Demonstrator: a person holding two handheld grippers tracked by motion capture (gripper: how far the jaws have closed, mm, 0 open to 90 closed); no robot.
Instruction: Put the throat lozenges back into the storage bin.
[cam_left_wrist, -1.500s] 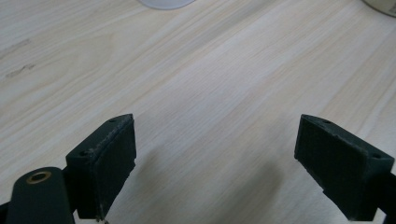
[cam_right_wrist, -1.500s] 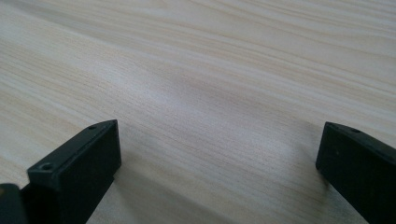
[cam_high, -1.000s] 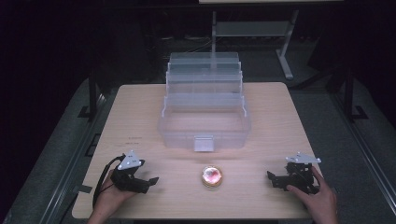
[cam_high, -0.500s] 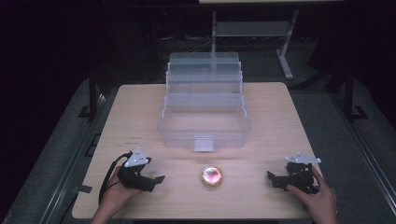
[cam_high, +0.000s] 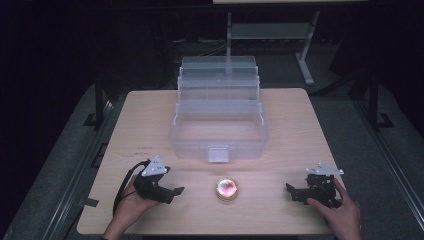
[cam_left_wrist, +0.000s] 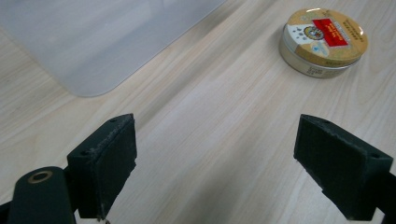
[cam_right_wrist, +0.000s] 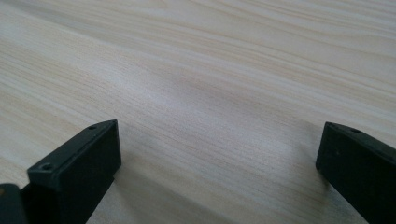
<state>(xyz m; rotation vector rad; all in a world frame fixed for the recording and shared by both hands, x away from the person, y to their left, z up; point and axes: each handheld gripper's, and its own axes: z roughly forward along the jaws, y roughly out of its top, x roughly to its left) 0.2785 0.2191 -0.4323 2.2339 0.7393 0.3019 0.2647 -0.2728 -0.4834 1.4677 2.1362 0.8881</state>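
A small round tin (cam_high: 226, 189) with a gold rim and red label lies on the wooden table (cam_high: 150, 115) near the front edge; in the left gripper view the tin (cam_left_wrist: 323, 42) sits ahead and to the right of the jaws. My left gripper (cam_high: 175, 191) is held low at the front left, open and empty, pointing toward the tin. At the front right my right gripper (cam_high: 290, 190) rests open over bare wood, its jaws wide apart in the right gripper view (cam_right_wrist: 217, 163). A clear plastic tiered box (cam_high: 218, 120) stands open behind the tin.
The clear box's base corner (cam_left_wrist: 88, 46) lies just ahead-left of my left gripper. Dark floor and a metal stand (cam_high: 270, 35) surround the table. Bare wood stretches on both sides of the box (cam_high: 310, 130).
My left gripper has shifted right and slightly forward, toward the tin. The right gripper and the tin have not moved.
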